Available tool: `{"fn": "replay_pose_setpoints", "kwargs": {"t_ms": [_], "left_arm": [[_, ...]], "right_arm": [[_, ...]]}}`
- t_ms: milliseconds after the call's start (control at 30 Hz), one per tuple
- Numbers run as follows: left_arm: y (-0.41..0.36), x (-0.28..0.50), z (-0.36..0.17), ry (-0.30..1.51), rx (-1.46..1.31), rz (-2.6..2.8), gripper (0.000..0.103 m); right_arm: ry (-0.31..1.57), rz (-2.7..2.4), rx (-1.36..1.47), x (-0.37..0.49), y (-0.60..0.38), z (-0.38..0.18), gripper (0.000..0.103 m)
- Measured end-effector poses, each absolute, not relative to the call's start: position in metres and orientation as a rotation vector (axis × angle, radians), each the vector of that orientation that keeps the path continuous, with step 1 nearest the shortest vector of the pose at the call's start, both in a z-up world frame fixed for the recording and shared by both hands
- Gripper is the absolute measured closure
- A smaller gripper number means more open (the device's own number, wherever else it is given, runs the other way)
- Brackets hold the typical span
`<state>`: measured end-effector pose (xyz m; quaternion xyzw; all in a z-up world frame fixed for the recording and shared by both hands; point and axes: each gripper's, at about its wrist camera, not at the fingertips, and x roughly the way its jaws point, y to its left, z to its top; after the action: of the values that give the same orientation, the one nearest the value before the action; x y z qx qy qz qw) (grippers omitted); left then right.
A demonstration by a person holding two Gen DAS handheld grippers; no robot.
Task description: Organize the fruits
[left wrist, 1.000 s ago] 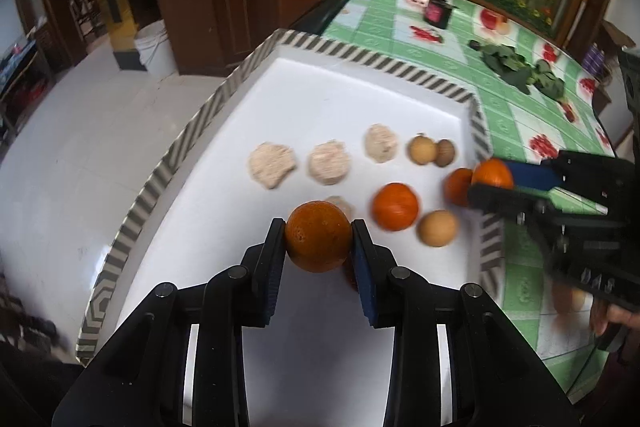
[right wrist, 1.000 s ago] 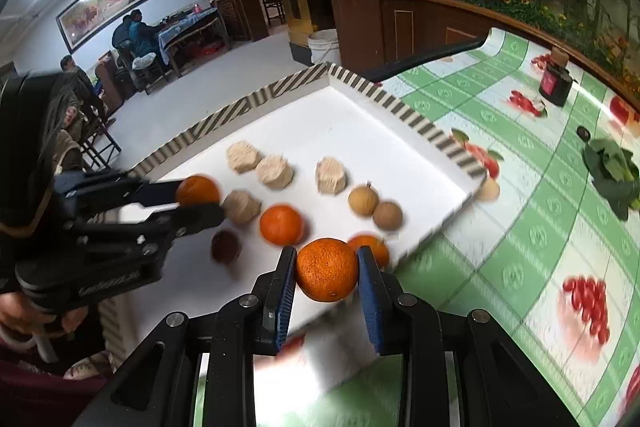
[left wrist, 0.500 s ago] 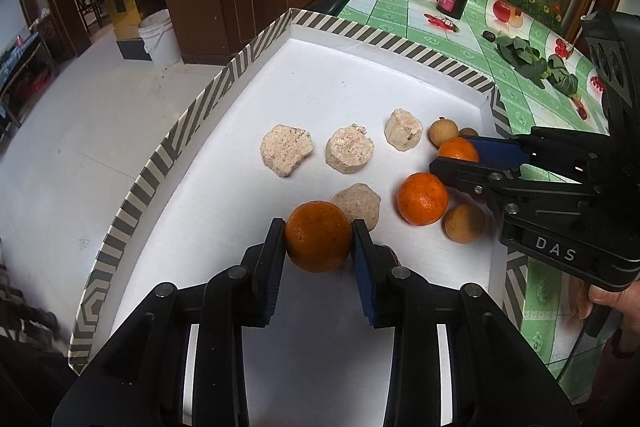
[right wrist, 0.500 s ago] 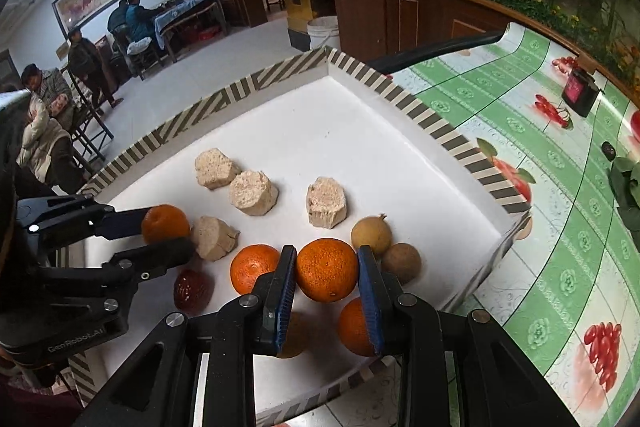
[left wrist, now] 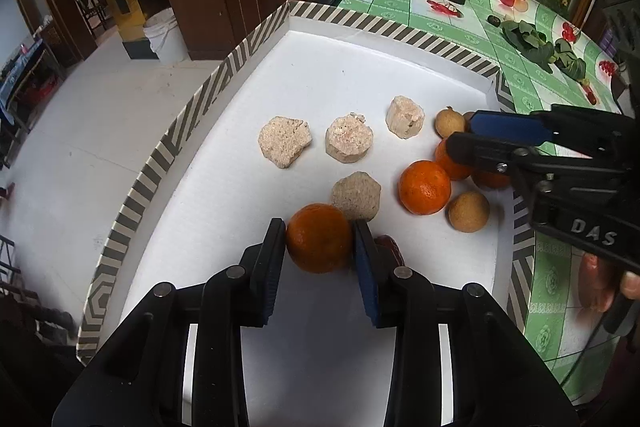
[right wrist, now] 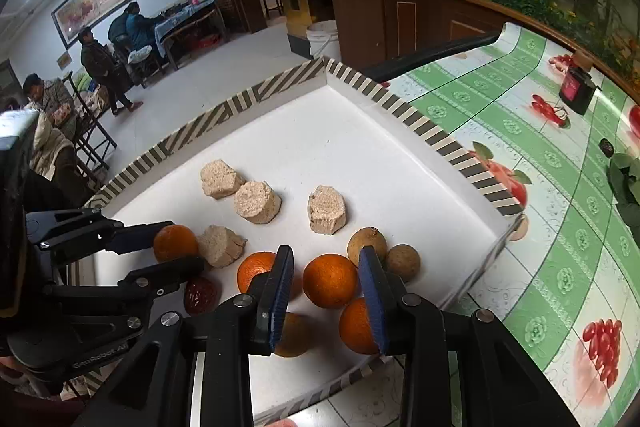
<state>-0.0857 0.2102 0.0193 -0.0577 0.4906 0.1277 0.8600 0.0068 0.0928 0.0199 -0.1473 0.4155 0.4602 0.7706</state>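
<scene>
Since half a second ago the right gripper (right wrist: 326,281) has let go: its jaws now stand parted with gaps on both sides of the orange (right wrist: 330,279), which sits on the tray (left wrist: 320,75) floor instead of being pinched. That orange rests among the other fruit near the tray's near right corner, just beside a brown longan (right wrist: 367,242) and a second longan (right wrist: 403,262), with two more oranges at (right wrist: 256,269) and (right wrist: 356,325) close around it.

Meanwhile the left gripper (left wrist: 320,239) stays clenched on its own orange (left wrist: 319,237), both pads pressed to the fruit's sides, low over the white floor. Just ahead of it lies a beige chunk (left wrist: 356,195), touching or nearly touching the held orange; I cannot tell which. A dark red date (right wrist: 201,295) lies just beside the left jaws.

Three more beige chunks form a row farther in at (left wrist: 284,141), (left wrist: 349,143) and (left wrist: 405,116). A loose longan (left wrist: 468,211) sits near the tray's right wall.

The tray, rimmed in stripes, rests on a bench (right wrist: 540,155) with a green checked cloth.
</scene>
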Motion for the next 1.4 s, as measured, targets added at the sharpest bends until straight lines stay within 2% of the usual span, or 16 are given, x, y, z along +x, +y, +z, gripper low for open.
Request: {"fn": "replay_pose_setpoints", "kwargs": {"t_ms": [67, 133, 200, 667, 1400], "left_arm": [[0.208, -0.087, 0.021, 1.020, -0.114, 0.275, 0.069], [0.208, -0.089, 0.022, 1.003, -0.138, 0.263, 0.053], [0.206, -0.090, 0.023, 0.984, -0.159, 0.252, 0.046], [0.157, -0.094, 0.040, 0.853, -0.101, 0.241, 0.046], [0.128, -0.096, 0.033, 0.851, -0.062, 0.270, 0.046]], "right_arm": [[0.892, 0.999, -0.310, 0.004, 0.088, 0.025, 0.070], [0.880, 0.996, -0.299, 0.002, 0.083, 0.028, 0.070], [0.867, 0.986, -0.287, -0.003, 0.076, 0.032, 0.070], [0.849, 0.876, -0.180, -0.020, 0.009, 0.034, 0.070], [0.849, 0.808, -0.162, -0.035, -0.011, 0.016, 0.070]]}}
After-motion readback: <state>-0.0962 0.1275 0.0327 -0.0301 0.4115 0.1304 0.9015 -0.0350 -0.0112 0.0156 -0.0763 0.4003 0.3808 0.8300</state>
